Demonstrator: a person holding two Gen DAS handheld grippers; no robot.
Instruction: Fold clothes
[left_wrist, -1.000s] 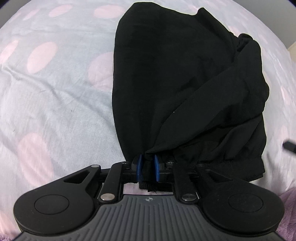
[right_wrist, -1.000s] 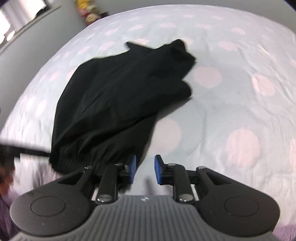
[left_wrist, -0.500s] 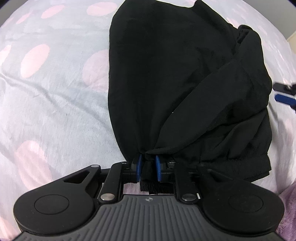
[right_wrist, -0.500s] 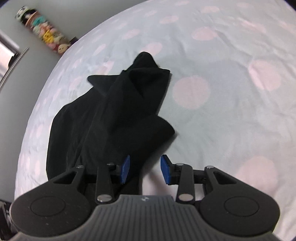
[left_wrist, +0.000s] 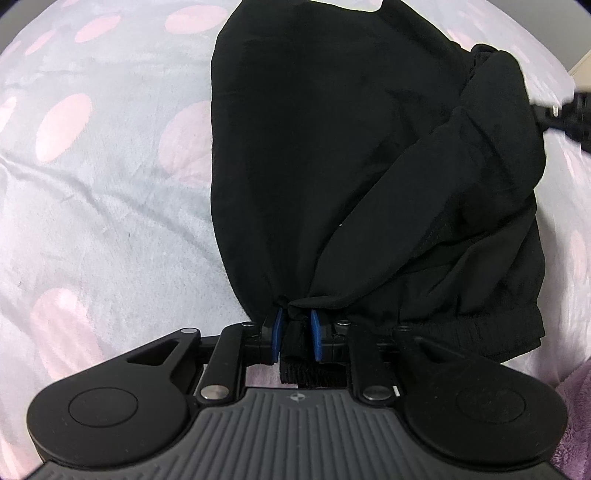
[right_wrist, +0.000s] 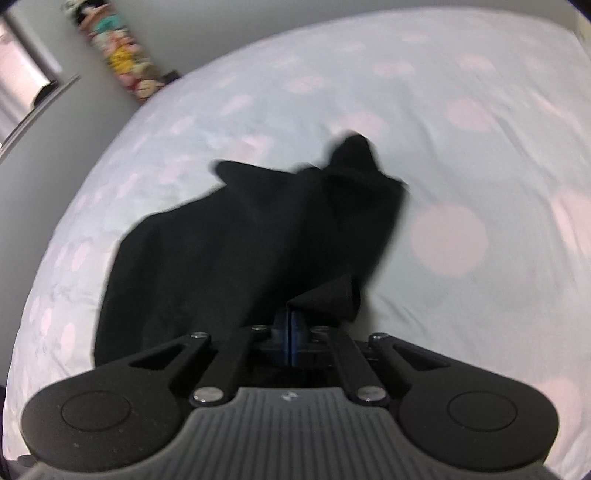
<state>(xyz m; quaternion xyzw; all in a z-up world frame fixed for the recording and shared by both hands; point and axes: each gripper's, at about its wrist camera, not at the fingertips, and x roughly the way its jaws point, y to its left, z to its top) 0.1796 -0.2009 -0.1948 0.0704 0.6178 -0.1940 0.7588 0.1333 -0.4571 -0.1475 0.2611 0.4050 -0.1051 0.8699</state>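
Note:
A pair of black shorts (left_wrist: 351, 155) lies bunched on a pale bedsheet with pink dots (left_wrist: 96, 206). My left gripper (left_wrist: 294, 334) is shut on the elastic waistband at the near edge of the shorts. In the right wrist view the shorts (right_wrist: 236, 236) spread away to the left, blurred by motion. My right gripper (right_wrist: 291, 334) is shut on a fold of the black fabric at their near right side. The right gripper also shows at the far right of the left wrist view (left_wrist: 569, 114).
The bedsheet (right_wrist: 461, 155) spreads wide to the right of the shorts. A grey wall with a colourful hanging strip (right_wrist: 118, 59) stands beyond the bed's far left edge. A purple fuzzy blanket (left_wrist: 576, 413) lies at the near right corner.
My right gripper moved in onto the right side of the shorts and closed from open onto the fabric. My left gripper kept its hold on the waistband and barely moved.

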